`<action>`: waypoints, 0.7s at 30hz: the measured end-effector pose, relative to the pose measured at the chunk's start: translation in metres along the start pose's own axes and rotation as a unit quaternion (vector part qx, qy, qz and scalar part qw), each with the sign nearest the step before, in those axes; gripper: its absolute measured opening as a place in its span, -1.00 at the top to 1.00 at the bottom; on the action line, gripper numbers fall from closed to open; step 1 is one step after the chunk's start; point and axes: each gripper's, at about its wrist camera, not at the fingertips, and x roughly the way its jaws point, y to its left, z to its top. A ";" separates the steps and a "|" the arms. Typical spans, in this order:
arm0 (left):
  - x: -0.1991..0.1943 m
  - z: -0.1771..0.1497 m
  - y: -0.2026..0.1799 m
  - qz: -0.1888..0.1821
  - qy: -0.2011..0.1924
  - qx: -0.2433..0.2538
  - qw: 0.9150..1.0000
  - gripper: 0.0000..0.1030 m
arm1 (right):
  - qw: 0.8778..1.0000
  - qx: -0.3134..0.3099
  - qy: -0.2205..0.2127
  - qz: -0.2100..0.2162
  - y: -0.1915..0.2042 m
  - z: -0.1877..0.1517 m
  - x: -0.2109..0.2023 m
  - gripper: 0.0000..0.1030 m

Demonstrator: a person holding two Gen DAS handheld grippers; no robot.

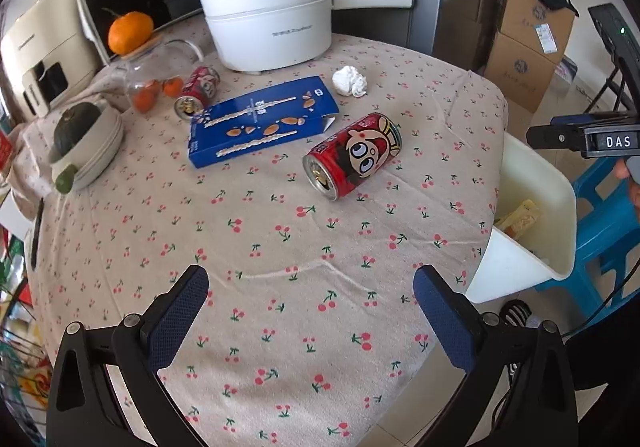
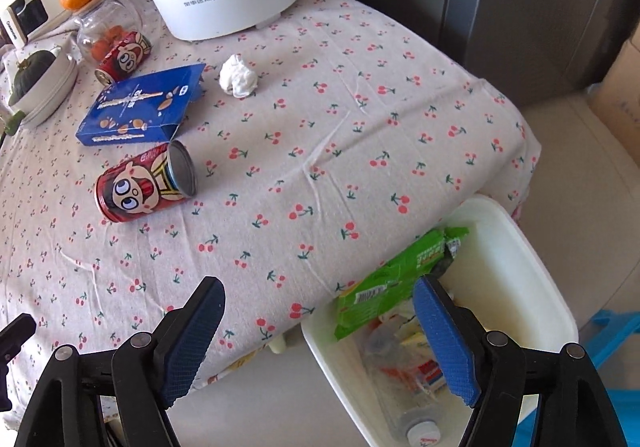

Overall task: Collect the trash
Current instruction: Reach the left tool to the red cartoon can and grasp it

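Partly done: the white bin (image 2: 520, 287) beside the table's (image 2: 360, 151) right edge already holds a green wrapper (image 2: 384, 287) and, seemingly, a bottle. Both grippers' jaws gape empty. Left on the table: near can (image 1: 354, 155), far can (image 1: 198, 89), blue box (image 1: 260, 121), crumpled tissue (image 1: 349, 81).

Both wrist views down onto table (image 1: 280, 247)

Right tongs (image 2: 318, 327) wide open, nothing in them; white bin (image 2: 532, 259) at 5 o'clock, red can (image 2: 140, 183) lying at 10.
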 end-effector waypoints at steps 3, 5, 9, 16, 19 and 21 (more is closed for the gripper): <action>0.027 0.026 -0.010 -0.008 0.034 0.033 0.999 -1.00 | 1.000 -0.010 -0.004 -0.006 -0.001 0.006 0.000 -0.59; 0.041 0.044 -0.016 -0.011 0.035 0.059 0.998 -1.00 | 1.000 -0.014 -0.004 -0.005 -0.004 0.009 0.001 -0.59; 0.066 0.077 -0.028 -0.023 0.033 0.086 0.995 -1.00 | 1.000 -0.017 -0.002 -0.001 -0.015 0.010 -0.001 -0.59; 0.109 0.106 -0.048 -0.052 0.067 0.116 0.990 -0.74 | 1.000 0.024 -0.001 -0.002 -0.053 0.012 -0.001 -0.61; 0.117 0.107 -0.052 -0.053 0.083 0.106 0.989 -0.53 | 0.999 0.031 0.007 -0.007 -0.064 0.013 0.004 -0.61; 0.118 0.102 -0.052 -0.053 0.093 0.100 0.989 -0.37 | 0.999 0.031 0.010 -0.014 -0.069 0.013 0.006 -0.61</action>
